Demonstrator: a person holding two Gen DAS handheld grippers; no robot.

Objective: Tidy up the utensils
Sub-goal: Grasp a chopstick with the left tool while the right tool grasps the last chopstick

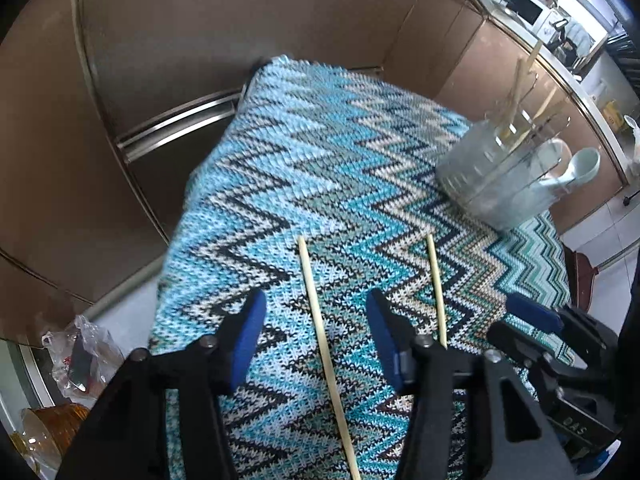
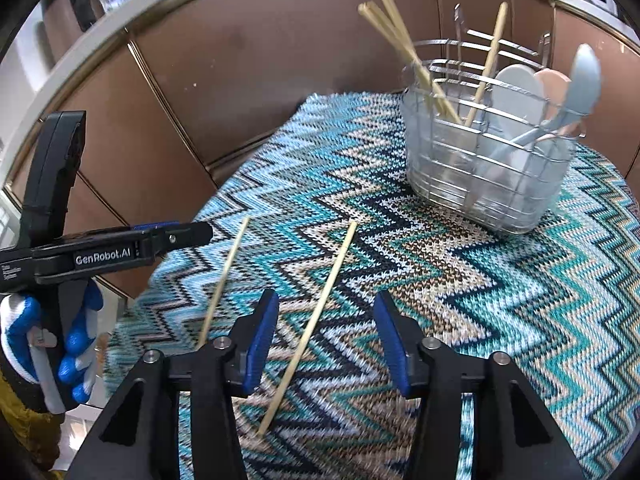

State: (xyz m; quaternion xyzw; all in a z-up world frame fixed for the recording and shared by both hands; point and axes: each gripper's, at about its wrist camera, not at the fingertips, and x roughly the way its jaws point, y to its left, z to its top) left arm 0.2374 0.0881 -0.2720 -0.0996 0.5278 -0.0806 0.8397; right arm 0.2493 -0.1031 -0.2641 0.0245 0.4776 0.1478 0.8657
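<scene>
The left gripper (image 1: 316, 344) has its blue pads apart at a middling gap, straddling one chopstick (image 1: 326, 344) that lies flat on the zigzag cloth (image 1: 312, 152); the pads do not press on it. The right gripper (image 2: 326, 344) stands the same way, half open over the other chopstick (image 2: 310, 328), which runs slantwise between its jaws and nearer the left pad. Neither stick is held.

Both chopsticks lie near the front edge of the cloth-covered tabletop, close together and nearly parallel, their far tips pointing toward the wire caddy (image 2: 480, 184). The caddy stands by the far right corner of the tabletop and already holds several chopsticks (image 2: 394, 36) in one part and spoons (image 2: 520, 96) in another.

The step in hand looks like a paired pick-up. To do it well, each gripper should probably settle until its pad tips meet the cloth on either side of its stick, with the stick centred; the right one wants a small shift so the stick is not pushed sideways. Close squarely across the stick, since thin round wood rolls easily on knit fabric. Lift only once the grip is firm, keeping the two grippers from knocking together.
</scene>
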